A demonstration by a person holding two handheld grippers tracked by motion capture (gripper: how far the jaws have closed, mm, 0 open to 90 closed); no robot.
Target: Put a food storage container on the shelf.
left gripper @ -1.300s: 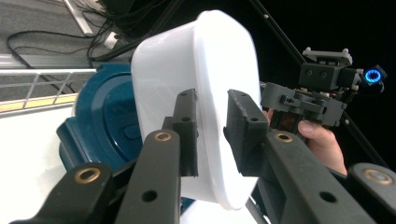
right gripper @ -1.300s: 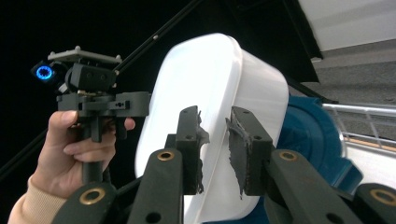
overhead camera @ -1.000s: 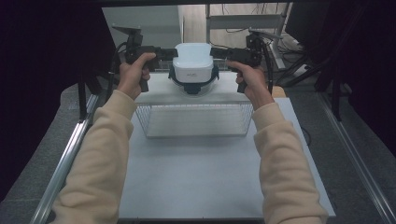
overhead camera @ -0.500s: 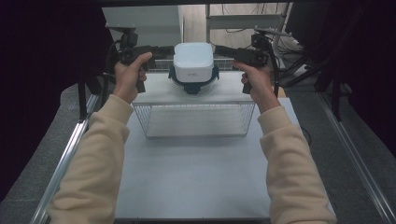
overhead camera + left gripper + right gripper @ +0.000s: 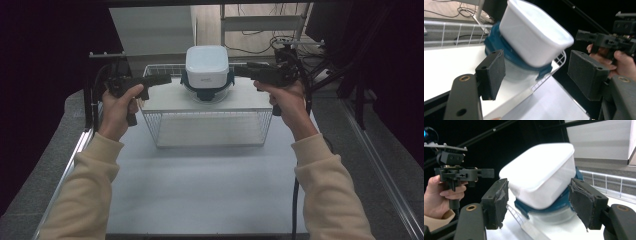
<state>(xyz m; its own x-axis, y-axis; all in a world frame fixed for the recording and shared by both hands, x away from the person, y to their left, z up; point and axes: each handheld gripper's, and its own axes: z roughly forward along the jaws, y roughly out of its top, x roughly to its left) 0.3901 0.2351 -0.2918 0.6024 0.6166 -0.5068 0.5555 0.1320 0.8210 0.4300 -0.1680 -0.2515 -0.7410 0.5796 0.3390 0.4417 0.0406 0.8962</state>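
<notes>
one white container, one wire basket, perhaps two lidded bowls

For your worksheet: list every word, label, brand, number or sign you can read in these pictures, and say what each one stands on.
Small dark mark on the front of the white container, high view: too small and blurred to read.
Blue-rimmed clear container beneath it: no text.
Wire rack, left gripper, right gripper: no text.

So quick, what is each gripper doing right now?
Left gripper: open, just released, beside the box.
Right gripper: open, just released, holding nothing.
</notes>
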